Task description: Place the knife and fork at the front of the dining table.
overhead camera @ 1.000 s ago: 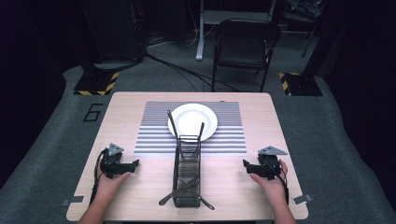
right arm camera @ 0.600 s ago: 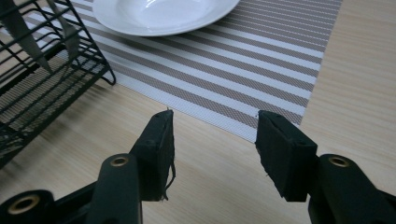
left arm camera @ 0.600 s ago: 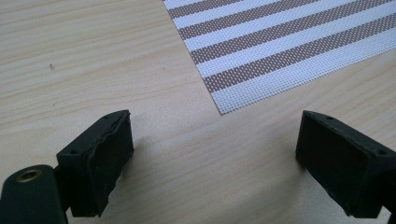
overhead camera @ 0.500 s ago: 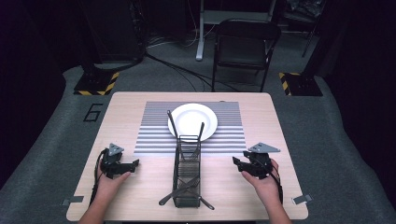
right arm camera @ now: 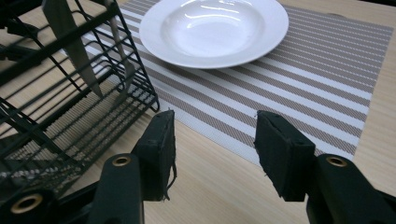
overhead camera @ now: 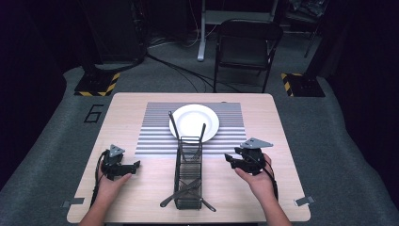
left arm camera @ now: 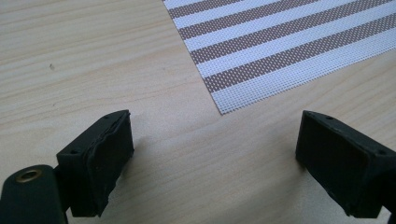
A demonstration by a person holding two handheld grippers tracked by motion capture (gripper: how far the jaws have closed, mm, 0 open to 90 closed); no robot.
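Note:
A white plate [overhead camera: 194,121] sits on a striped placemat [overhead camera: 155,136] at mid-table. In front of it stands a long black wire basket [overhead camera: 188,174] holding dark utensils [overhead camera: 181,192], two of them leaning out at its far end. My left gripper [overhead camera: 136,165] rests on the table left of the basket, jaws wide open over bare wood [left arm camera: 212,149]. My right gripper [overhead camera: 227,158] hovers right of the basket and points at its far end. Its jaws [right arm camera: 215,149] are open and have just been closing, with nothing between them. In the right gripper view the basket [right arm camera: 60,107] is at the left and the plate [right arm camera: 212,28] lies ahead.
The wooden table [overhead camera: 127,108] has bare room on both sides of the placemat. A black folding chair [overhead camera: 247,47] stands behind the far edge. Cables and two yellow-black striped bases [overhead camera: 96,87] lie on the grey floor.
My right gripper has moved left toward the basket and risen off the table, and its jaws have narrowed. The left gripper has stayed put.

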